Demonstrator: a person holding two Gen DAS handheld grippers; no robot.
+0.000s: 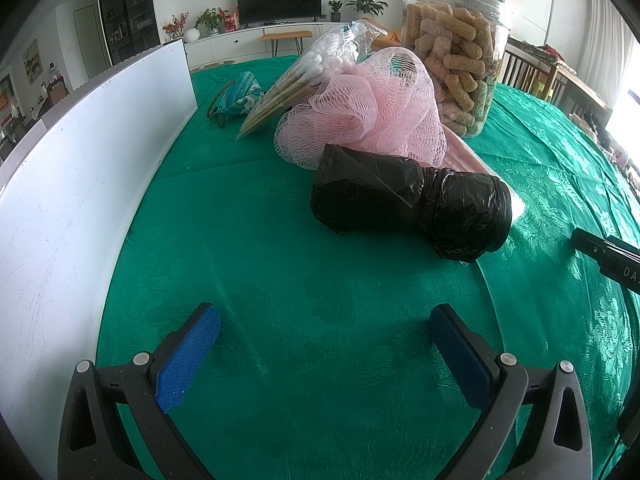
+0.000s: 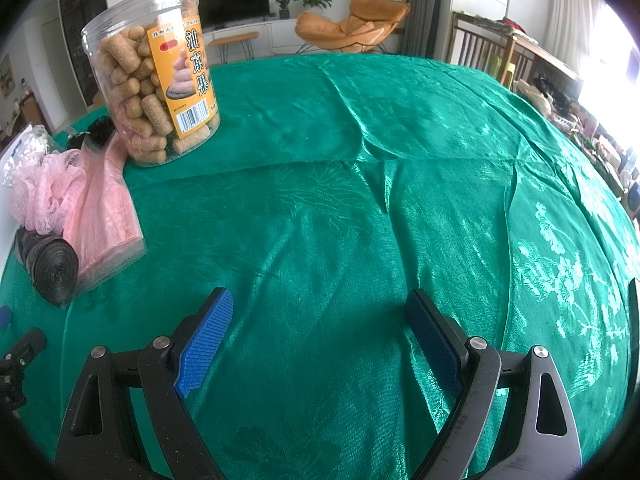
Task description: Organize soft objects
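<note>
Left gripper (image 1: 324, 332): released, its blue pads (image 1: 188, 356) spread wide with nothing between them, poised above bare green tablecloth (image 1: 280, 280). Right gripper (image 2: 320, 332): likewise released and empty, blue pads (image 2: 206, 340) well apart, over an open stretch of the same cloth; its black body enters the left wrist view at the right edge.

White board (image 1: 80, 168): stands upright along the left edge of the table.

Roll of black bin bags (image 1: 412, 204): lies on its side near the middle of the surface, a loose end partly unrolled toward the board. In the right wrist view its spiral end face is seen at the left edge (image 2: 52, 268).

Pink mesh bath sponge (image 1: 368, 108): directly behind the roll and touching it, resting on a flat pink packet in clear wrap (image 2: 104, 216) that extends under both.

Bag of cotton swabs (image 1: 304, 76): leans against the far-left side of the sponge, sticks pointing toward the board.

Teal patterned pouch (image 1: 236, 98): on the cloth beyond the swabs, near the far end of the board.

Clear plastic jar (image 2: 156, 76): upright behind the sponge, filled with cylindrical snacks, orange label facing the right gripper.
</note>
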